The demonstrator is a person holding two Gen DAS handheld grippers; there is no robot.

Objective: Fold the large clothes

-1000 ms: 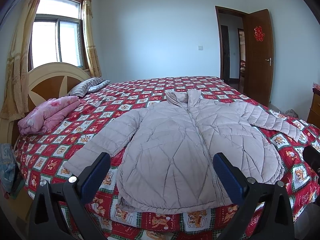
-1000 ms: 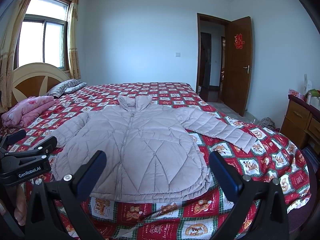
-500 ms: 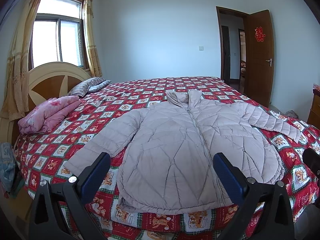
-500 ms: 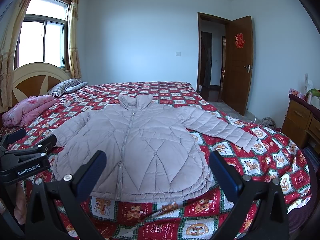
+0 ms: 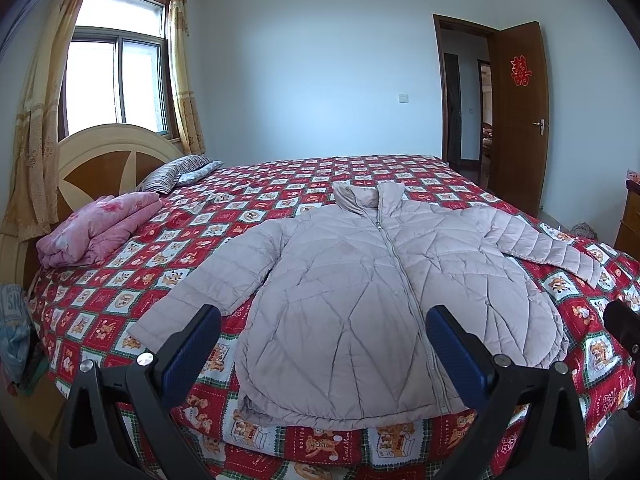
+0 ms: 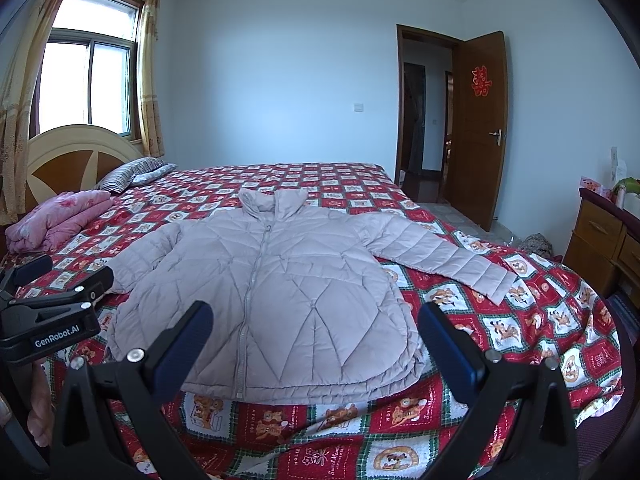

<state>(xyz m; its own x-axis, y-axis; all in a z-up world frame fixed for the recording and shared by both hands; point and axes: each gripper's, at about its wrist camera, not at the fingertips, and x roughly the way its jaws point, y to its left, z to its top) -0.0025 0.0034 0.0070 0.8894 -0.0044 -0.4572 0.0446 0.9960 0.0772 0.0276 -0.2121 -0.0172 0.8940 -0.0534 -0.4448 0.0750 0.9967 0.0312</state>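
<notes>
Pale quilted jacket (image 5: 360, 292) lies flat on the bed (image 5: 280, 184), collar far, hem toward both grippers. Left gripper (image 5: 322, 350) and right gripper (image 6: 314, 344) hang wide-spread and empty short of the hem, each nearer its own sleeve.

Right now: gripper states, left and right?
Left gripper: open, holding nothing, short of the jacket.
Right gripper: open, holding nothing, also short of the jacket.

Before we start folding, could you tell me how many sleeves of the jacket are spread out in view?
2: the left sleeve runs toward the headboard side, and the right sleeve toward the door side. Neither is tucked under.
</notes>
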